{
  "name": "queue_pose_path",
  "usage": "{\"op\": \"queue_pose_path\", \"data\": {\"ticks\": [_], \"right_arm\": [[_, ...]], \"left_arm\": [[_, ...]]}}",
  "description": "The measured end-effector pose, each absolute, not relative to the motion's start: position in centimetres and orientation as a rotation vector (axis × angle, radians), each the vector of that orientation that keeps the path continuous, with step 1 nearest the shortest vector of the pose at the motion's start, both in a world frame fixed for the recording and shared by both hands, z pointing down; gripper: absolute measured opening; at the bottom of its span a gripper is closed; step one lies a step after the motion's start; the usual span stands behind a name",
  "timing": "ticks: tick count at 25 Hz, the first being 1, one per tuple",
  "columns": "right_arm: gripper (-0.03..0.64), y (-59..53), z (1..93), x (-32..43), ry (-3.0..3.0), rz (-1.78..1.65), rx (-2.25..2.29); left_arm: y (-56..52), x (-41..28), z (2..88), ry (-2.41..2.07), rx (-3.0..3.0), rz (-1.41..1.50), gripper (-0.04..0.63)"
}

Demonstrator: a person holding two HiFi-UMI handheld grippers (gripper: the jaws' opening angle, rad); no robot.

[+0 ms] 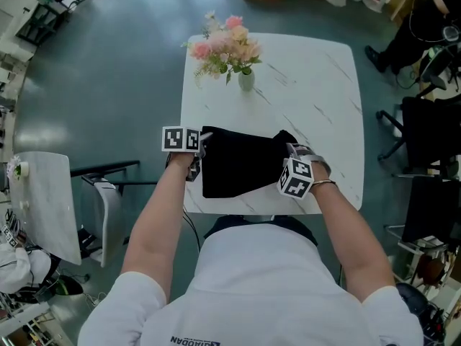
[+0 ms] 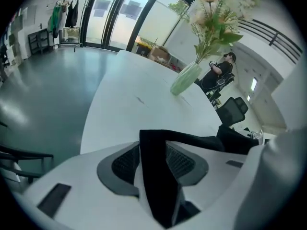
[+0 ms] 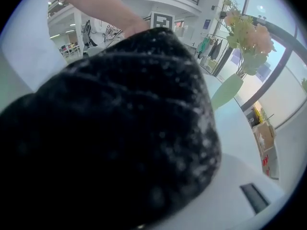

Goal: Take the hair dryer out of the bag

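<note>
Opening the bag, head view with both gripper views. The black fabric bag [image 1: 238, 164] lies flat along the near edge of the white table [image 1: 317, 99], well apart from the vase [image 1: 246, 80] of flowers at the far side. The hair dryer shows in no view and is presumably inside the bag, probably in the bulge at its right end. The left gripper [image 1: 200, 150] stands at the bag's left edge. Its jaws are apart and a raised fold of that edge stands between the pads [image 2: 120, 164] without being pinched. The right gripper [image 1: 294, 153] is at the right end, where the bag's bulk fills the gap between its widely set jaws. The fabric hides the pads, so it cannot be told whether they press. The step in hand appears to be taking hold of the bag's edge so that its mouth can be opened. To do it well, the left gripper closes on one layer of the fold only, since pinching both layers would keep the mouth shut. The right gripper steadies the bulky end so that the bag does not slide off the near edge. Only once the mouth gapes does a gripper reach in, preferably for the dryer's handle rather than any cord.
</note>
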State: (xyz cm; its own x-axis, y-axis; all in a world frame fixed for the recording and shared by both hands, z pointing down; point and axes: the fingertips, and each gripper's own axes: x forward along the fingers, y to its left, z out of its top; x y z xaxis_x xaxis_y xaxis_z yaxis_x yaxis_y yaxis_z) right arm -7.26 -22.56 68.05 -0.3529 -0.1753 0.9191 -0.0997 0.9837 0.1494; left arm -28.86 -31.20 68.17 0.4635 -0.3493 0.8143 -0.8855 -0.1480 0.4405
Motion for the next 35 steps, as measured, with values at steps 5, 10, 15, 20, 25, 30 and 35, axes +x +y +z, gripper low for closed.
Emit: {"op": "queue_pose_path", "data": {"ticks": [5, 10, 15, 20, 25, 30, 35], "right_arm": [[0.239, -22.6, 68.2, -7.2, -1.919, -0.076, 0.206], [0.235, -22.4, 68.0, -7.2, -1.901, -0.065, 0.196], [0.232, -22.7, 67.3, -6.4, -1.922, -0.038, 0.249], [0.232, -22.6, 67.2, -4.4, -1.915, 0.014, 0.312], [0.232, -21.9, 67.0, -2.6, -1.907, 0.065, 0.373], [0.232, -21.4, 67.0, -0.5, -1.891, 0.106, 0.437], [0.232, -21.0, 67.8, 0.9, -1.87, 0.132, 0.456]], "left_arm": [[-31.2, -29.6, 69.0, -1.121, 1.731, 0.731, 0.08], [-30.9, -29.9, 68.9, -1.141, 1.766, 0.781, 0.032], [-30.7, -31.5, 68.3, -1.174, 1.748, 0.785, 0.032], [-30.3, -33.5, 67.9, -1.208, 1.734, 0.77, 0.032], [-29.9, -35.0, 67.7, -1.245, 1.706, 0.768, 0.032], [-30.0, -35.4, 67.5, -1.27, 1.718, 0.765, 0.032], [-30.2, -35.2, 67.0, -1.311, 1.745, 0.714, 0.035]]}}
